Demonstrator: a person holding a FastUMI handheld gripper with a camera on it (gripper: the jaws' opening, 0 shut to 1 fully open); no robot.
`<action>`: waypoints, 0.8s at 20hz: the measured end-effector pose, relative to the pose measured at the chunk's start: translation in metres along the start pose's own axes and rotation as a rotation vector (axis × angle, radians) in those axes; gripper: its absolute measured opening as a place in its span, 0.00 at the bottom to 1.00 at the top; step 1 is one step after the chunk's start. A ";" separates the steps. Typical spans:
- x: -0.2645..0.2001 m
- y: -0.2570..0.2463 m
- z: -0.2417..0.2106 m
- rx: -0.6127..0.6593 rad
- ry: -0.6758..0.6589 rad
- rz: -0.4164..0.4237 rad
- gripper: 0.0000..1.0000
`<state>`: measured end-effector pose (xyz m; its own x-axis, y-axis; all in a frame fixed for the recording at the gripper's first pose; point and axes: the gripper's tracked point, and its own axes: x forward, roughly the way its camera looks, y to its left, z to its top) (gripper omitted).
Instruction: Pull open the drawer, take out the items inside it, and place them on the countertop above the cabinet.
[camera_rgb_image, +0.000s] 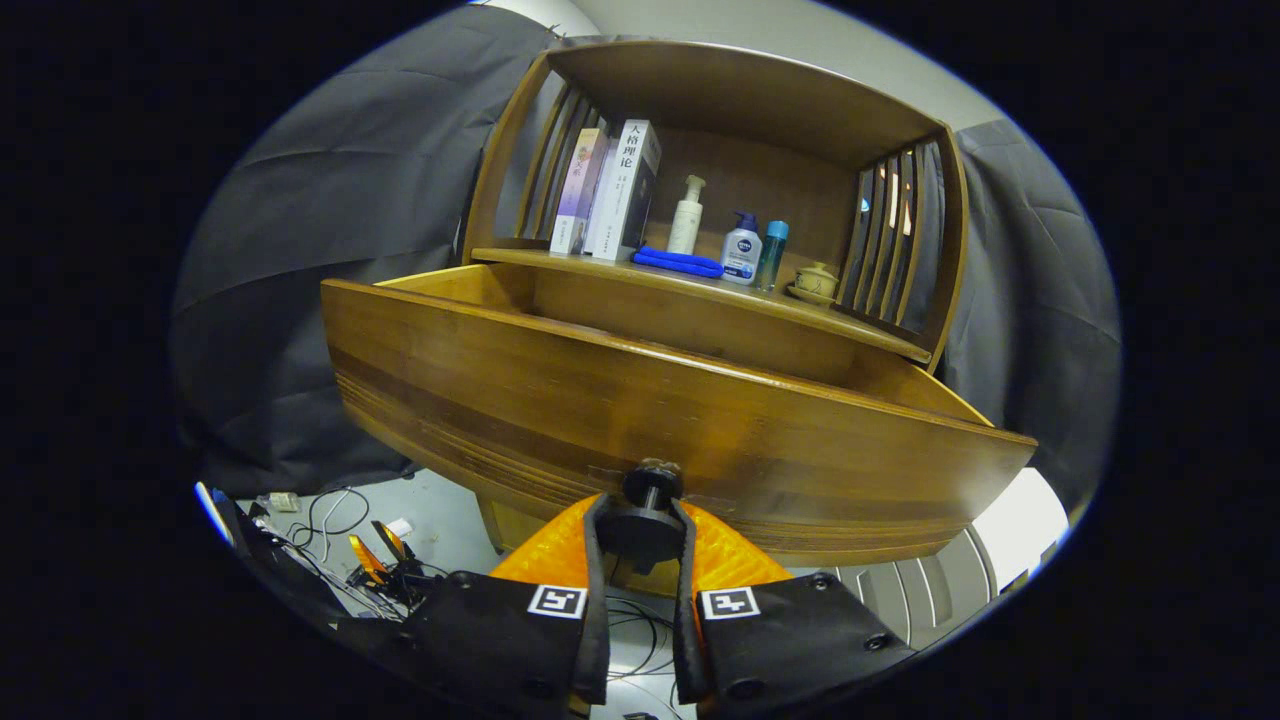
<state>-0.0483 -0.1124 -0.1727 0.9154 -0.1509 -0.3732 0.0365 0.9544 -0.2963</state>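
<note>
At drawer (640, 420) front (open), hand-held gripper (642, 525) clamps knob (648, 520) w/ both fingers.

The gripper (640, 520) clamps the round dark knob (651, 482) of the pulled-out brown wooden drawer (560, 390), below the wooden countertop (620, 275) holding books (608, 190) and bottles (740, 250).

white book (628, 190) | spine reads 人格理论 | gripper (640, 512) | fingers clamped on drawer knob (652, 481)
</note>
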 end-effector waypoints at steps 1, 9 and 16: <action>-0.003 0.003 -0.001 -0.001 -0.001 0.004 0.28; -0.019 0.009 -0.011 0.003 -0.015 0.010 0.28; -0.038 0.017 -0.024 -0.021 -0.014 0.039 0.28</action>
<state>-0.0925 -0.0970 -0.1845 0.9213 -0.1102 -0.3728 -0.0075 0.9537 -0.3006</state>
